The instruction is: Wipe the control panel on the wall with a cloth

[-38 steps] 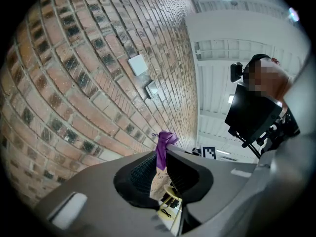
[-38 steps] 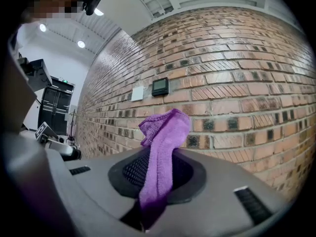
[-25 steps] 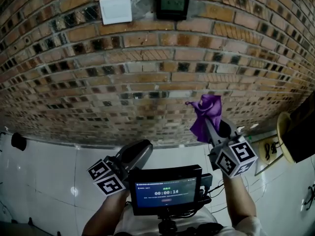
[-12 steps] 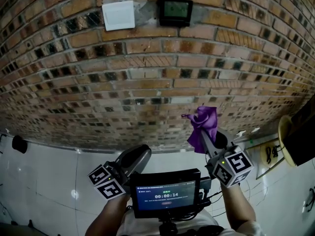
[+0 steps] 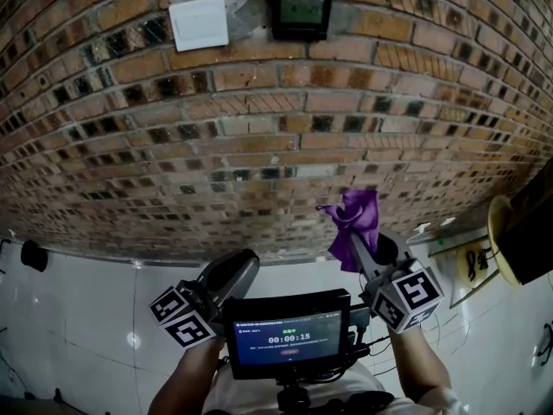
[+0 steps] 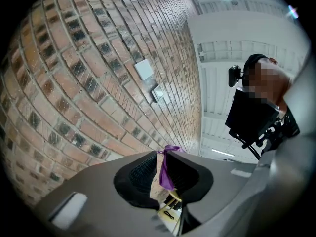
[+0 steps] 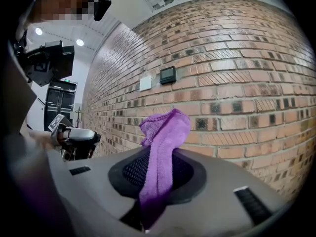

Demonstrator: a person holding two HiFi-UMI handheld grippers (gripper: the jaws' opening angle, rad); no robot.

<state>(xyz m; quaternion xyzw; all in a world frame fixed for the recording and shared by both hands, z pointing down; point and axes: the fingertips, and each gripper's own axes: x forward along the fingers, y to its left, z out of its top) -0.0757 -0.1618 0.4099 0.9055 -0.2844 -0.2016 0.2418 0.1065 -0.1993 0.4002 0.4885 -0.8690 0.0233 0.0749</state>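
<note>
The left claw (image 5: 245, 262) is empty, its jaws slightly apart. The right claw (image 5: 356, 251) is clenched on the purple cloth (image 5: 356, 219), raised near the brick wall (image 5: 259, 145). The control panel (image 5: 299, 12) is mounted well above, beside a white plate (image 5: 199, 22).

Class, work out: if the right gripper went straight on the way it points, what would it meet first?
Most likely bare brick wall below the control panel, with the purple cloth in its jaws touching first.
</note>
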